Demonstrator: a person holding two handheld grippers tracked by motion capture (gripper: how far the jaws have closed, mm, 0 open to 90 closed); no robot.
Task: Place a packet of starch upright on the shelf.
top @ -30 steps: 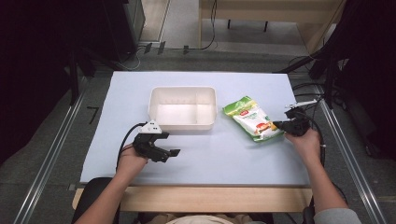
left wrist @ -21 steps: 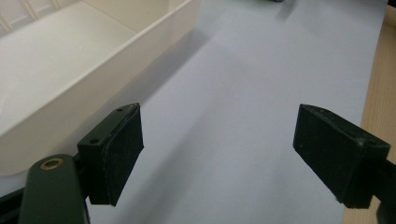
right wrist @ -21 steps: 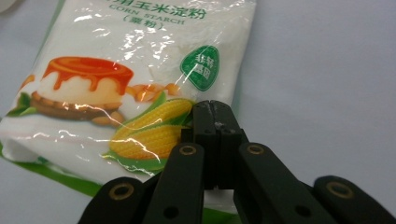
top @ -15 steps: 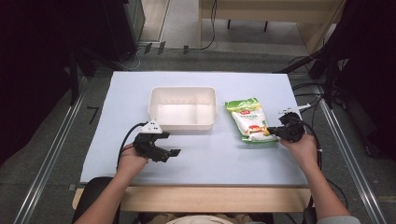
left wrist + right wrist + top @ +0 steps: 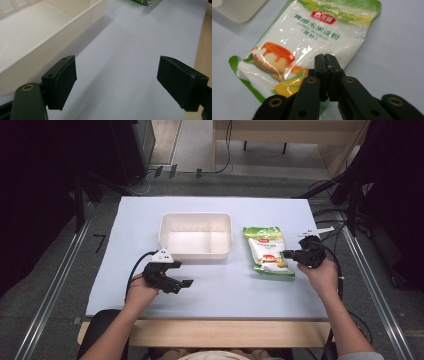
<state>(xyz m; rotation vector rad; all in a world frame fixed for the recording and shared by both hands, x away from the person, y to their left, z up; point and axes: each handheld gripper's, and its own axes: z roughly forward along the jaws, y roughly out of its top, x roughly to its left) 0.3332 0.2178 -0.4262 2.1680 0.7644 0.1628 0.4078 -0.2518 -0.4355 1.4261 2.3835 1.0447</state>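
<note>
The corn starch bag (image 5: 266, 252) is seen lying flat just right of the white tub (image 5: 195, 235). The right gripper (image 5: 289, 254) is held at the bag's right edge, jaws pressed together with nothing visibly caught. The left gripper (image 5: 182, 273) is held wide apart and empty, just in front of the tub.

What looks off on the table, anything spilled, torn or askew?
Nothing spilled or torn. The green-and-white corn starch pouch lies flat, slightly askew, beside the empty white plastic tub. The right gripper sits shut at its edge; the left gripper rests open.
</note>
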